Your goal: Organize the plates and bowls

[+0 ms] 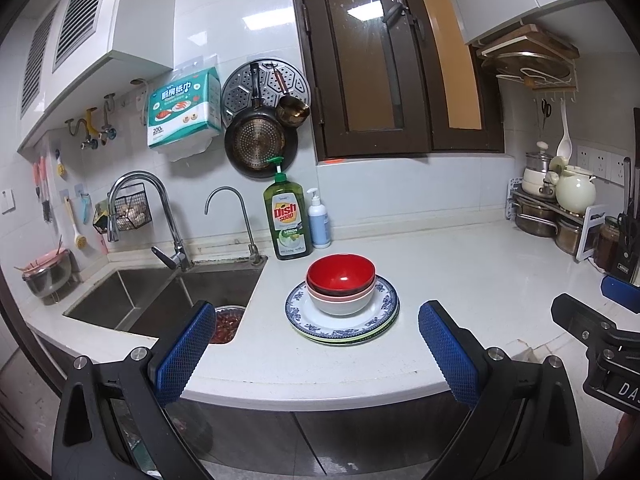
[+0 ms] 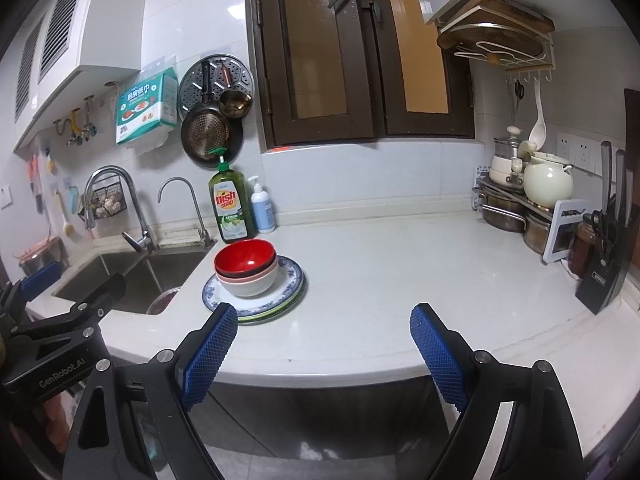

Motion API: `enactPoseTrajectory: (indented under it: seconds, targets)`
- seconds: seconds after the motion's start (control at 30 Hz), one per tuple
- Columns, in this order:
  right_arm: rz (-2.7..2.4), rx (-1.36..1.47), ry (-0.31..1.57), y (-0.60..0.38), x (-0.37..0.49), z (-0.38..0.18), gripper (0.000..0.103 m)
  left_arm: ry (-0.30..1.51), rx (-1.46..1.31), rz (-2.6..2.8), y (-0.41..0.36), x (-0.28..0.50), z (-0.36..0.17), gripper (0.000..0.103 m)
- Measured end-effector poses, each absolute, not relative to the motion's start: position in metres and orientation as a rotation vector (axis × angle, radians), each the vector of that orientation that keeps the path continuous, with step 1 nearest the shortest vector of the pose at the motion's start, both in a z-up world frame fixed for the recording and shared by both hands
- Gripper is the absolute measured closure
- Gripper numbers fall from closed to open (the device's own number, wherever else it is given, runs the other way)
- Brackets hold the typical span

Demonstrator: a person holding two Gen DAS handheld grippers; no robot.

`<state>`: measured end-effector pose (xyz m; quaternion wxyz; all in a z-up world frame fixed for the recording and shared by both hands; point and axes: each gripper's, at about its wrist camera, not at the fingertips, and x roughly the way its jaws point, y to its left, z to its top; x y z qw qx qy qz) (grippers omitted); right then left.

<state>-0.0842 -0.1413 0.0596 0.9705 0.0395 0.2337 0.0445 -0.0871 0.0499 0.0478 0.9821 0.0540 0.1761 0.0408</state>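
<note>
- Blue ribbed pads [image 1: 184, 354] of the left gripper [image 1: 316, 332] stand wide apart at the counter's front edge, with nothing between them.
- Straight ahead of the left gripper, past its fingertips, a stack of plates [image 1: 342, 326] sits on the white counter [image 1: 460, 276]; the top plate has a blue patterned rim, and a green edge shows beneath it.
- Three nested bowls rest on the plates: a red bowl [image 1: 341, 274] on top, a pink bowl [image 1: 320, 295] under it, and a white bowl [image 1: 340, 306] at the bottom.
- To the right of the left gripper, the black body of the right gripper [image 2: 324, 328] enters the left view at the frame's edge.
- Seen from the right wrist, the right gripper is likewise spread wide and holds nothing; the plates and bowls lie ahead and to the left of it, just beyond its left pad.
- Behind the stack, against the wall, stand a green dish soap bottle [image 1: 287, 220] and a small white pump bottle [image 1: 319, 220], side by side.
- Left of the stack is a steel sink [image 1: 160, 296] with two taps [image 1: 138, 204]; a small metal dish [image 1: 229, 324] with something red lies in it.
- Far to the right of both grippers, a rack of pots [image 2: 516, 204] and a knife block [image 2: 604, 268] stand in the corner.
</note>
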Motion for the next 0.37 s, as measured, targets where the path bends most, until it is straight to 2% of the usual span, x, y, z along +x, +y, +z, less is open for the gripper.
enactPoseTrajectory:
  seconds: [0.37]
  targets:
    - [0.095,0.080,0.475,-0.1453,-0.0831,0.0581,0.014,0.352,0.107,0.079,0.0513,-0.0823,0.0473,0.000]
